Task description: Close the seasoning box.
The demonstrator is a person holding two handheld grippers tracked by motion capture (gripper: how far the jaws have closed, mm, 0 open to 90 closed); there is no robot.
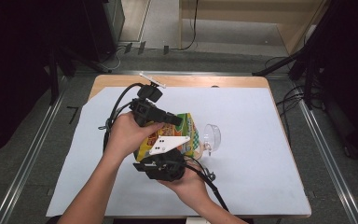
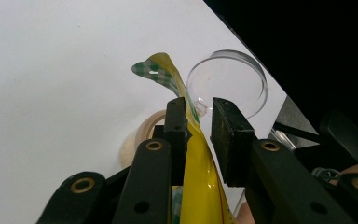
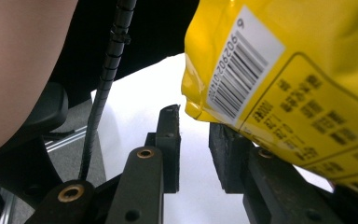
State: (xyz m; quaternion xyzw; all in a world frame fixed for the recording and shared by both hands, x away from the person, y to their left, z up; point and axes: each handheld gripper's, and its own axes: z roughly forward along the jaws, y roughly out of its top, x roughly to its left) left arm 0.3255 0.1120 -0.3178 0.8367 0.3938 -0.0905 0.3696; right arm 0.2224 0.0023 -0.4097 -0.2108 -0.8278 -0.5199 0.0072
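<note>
White sheeting (image 1: 242, 140) is covering the wooden table (image 1: 121, 80), with dark surroundings and grey floor beyond. Near mid-table a yellow snack bag (image 1: 192, 135) is sitting just beside a clear plastic lid (image 1: 211, 137). The left gripper (image 2: 198, 116) is straddling the bag's edge, jaws narrowly parted. The right gripper (image 3: 193, 140) is gaping narrowly, empty, the bag lying against its outer jaw.

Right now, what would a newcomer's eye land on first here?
The glossy yellow snack bag with green checks, held above the middle of the white table sheet. The left gripper has its jaws either side of the bag's edge, and a clear round plastic lid sits just right of it.
</note>
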